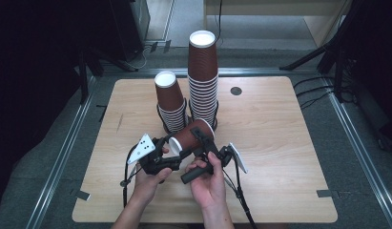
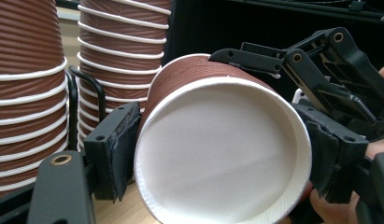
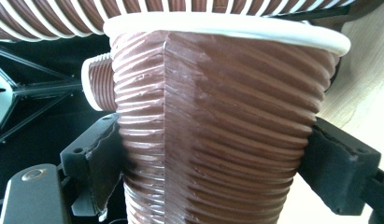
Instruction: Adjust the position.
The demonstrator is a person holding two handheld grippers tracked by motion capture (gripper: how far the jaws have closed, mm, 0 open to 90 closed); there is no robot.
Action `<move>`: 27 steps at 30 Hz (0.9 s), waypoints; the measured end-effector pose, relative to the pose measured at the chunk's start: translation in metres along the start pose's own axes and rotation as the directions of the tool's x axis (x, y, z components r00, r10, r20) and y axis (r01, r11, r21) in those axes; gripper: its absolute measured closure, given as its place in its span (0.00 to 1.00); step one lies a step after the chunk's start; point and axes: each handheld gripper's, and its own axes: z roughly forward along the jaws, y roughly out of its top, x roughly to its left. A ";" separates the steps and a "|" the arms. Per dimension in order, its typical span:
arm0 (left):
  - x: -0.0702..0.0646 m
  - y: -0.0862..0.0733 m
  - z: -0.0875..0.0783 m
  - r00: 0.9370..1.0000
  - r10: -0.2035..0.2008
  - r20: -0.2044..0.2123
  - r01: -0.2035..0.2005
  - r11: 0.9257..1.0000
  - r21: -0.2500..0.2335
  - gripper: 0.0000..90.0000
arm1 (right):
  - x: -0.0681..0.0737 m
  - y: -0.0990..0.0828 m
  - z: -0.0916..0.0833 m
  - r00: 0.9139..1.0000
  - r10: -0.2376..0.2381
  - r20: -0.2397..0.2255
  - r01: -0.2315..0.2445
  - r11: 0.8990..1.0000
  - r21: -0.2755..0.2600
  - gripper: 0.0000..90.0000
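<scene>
Two upside-down cup stacks (image 1: 202,76) in wire holders, wooden table (image 1: 274,143)

cup (image 1: 190,136) lies tipped above table (image 1: 279,143), between left gripper (image 1: 169,155) and right gripper (image 1: 202,143) | short stack (image 1: 170,102) behind it, left | tall stack (image 1: 203,78) just right of short stack | both stacks stand on table

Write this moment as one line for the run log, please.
left tool: shut on cup | right tool: shut on cup | cup: lifted, tilted | stacks: upright
</scene>
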 end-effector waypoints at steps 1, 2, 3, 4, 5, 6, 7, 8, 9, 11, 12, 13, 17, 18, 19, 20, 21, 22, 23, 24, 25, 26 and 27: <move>0.000 0.000 0.000 1.000 -0.004 0.002 0.004 1.000 0.001 0.24 | 0.000 0.000 0.000 1.000 -0.003 -0.004 0.003 1.000 0.003 0.16; 0.000 0.001 0.000 1.000 -0.007 0.005 0.007 1.000 0.004 0.24 | 0.000 0.000 -0.001 1.000 -0.007 -0.008 0.007 1.000 0.004 0.16; 0.000 0.001 0.000 1.000 -0.008 0.007 0.007 1.000 0.005 0.24 | 0.001 0.000 -0.001 1.000 -0.013 -0.011 0.013 1.000 0.003 0.16; 0.001 0.001 -0.001 1.000 -0.009 0.009 0.009 1.000 0.011 0.24 | 0.001 0.000 -0.001 1.000 -0.019 -0.010 0.019 1.000 0.004 0.16; 0.001 0.001 -0.001 1.000 -0.012 0.011 0.012 1.000 0.012 0.24 | 0.000 0.000 -0.001 0.999 -0.030 -0.011 0.030 1.000 0.001 0.17; 0.001 0.001 -0.001 1.000 -0.016 0.012 0.016 1.000 0.012 0.23 | 0.001 -0.001 -0.001 0.999 -0.036 -0.014 0.036 0.999 0.001 0.17; 0.001 0.002 -0.001 1.000 -0.020 0.015 0.020 1.000 0.012 0.23 | 0.001 -0.001 -0.002 0.999 -0.039 -0.017 0.039 0.999 0.001 0.17; 0.001 0.002 -0.001 0.999 -0.028 0.020 0.028 0.999 0.018 0.23 | 0.001 -0.001 -0.002 0.999 -0.046 -0.022 0.046 0.999 -0.003 0.17; 0.001 0.002 -0.002 0.999 -0.034 0.023 0.033 0.999 0.027 0.21 | 0.002 -0.001 -0.002 0.998 -0.056 -0.027 0.056 0.998 -0.011 0.17; 0.000 0.003 -0.001 0.999 -0.046 0.022 0.045 0.998 0.055 0.17 | 0.003 0.000 -0.003 0.997 -0.062 -0.034 0.062 0.998 -0.016 0.17; 0.001 0.003 -0.001 0.999 -0.049 0.018 0.048 0.997 0.066 0.13 | 0.005 0.000 -0.004 0.997 -0.072 -0.037 0.071 0.997 -0.022 0.17; 0.001 0.004 -0.001 0.998 -0.054 0.015 0.053 0.996 0.073 0.11 | 0.006 0.000 -0.004 0.995 -0.088 -0.037 0.087 0.996 -0.030 0.17; 0.004 0.005 -0.003 0.996 -0.090 0.005 0.089 0.994 0.068 0.01 | 0.010 0.004 -0.007 0.989 -0.145 -0.042 0.141 0.987 -0.074 0.17; 0.005 0.005 -0.004 0.996 -0.092 0.005 0.092 0.994 0.066 0.00 | 0.011 0.006 -0.008 0.987 -0.156 -0.043 0.152 0.985 -0.085 0.17; 0.005 0.006 -0.005 0.996 -0.090 0.005 0.089 0.994 0.063 0.00 | 0.012 0.008 -0.009 0.984 -0.173 -0.042 0.169 0.981 -0.097 0.17; 0.006 0.007 -0.006 0.995 -0.096 0.004 0.096 0.994 0.057 0.00 | 0.013 0.010 -0.010 0.982 -0.185 -0.041 0.180 0.978 -0.107 0.17; 0.007 0.007 -0.007 0.995 -0.098 0.006 0.098 0.994 0.054 0.00 | 0.013 0.012 -0.011 0.977 -0.210 -0.036 0.204 0.971 -0.122 0.17; 0.008 0.007 -0.007 0.995 -0.103 0.007 0.102 0.993 0.051 0.00 | 0.014 0.014 -0.012 0.975 -0.219 -0.038 0.212 0.969 -0.130 0.17; 0.009 0.008 -0.008 0.994 -0.111 0.009 0.111 0.993 0.046 0.00 | 0.016 0.017 -0.014 0.966 -0.257 -0.034 0.249 0.957 -0.151 0.17; 0.010 0.008 -0.009 0.994 -0.113 0.011 0.113 0.993 0.047 0.00 | 0.016 0.017 -0.014 0.966 -0.257 -0.034 0.249 0.957 -0.151 0.17; 0.011 0.007 -0.009 0.993 -0.115 0.014 0.114 0.992 0.049 0.00 | 0.016 0.018 -0.015 0.962 -0.273 -0.028 0.265 0.951 -0.157 0.17; 0.012 0.007 -0.009 0.993 -0.118 0.016 0.117 0.992 0.050 0.00 | 0.018 0.020 -0.016 0.956 -0.293 -0.024 0.286 0.944 -0.164 0.17; 0.012 0.007 -0.010 0.993 -0.120 0.017 0.119 0.992 0.048 0.00 | 0.020 0.021 -0.017 0.950 -0.310 -0.021 0.302 0.937 -0.172 0.17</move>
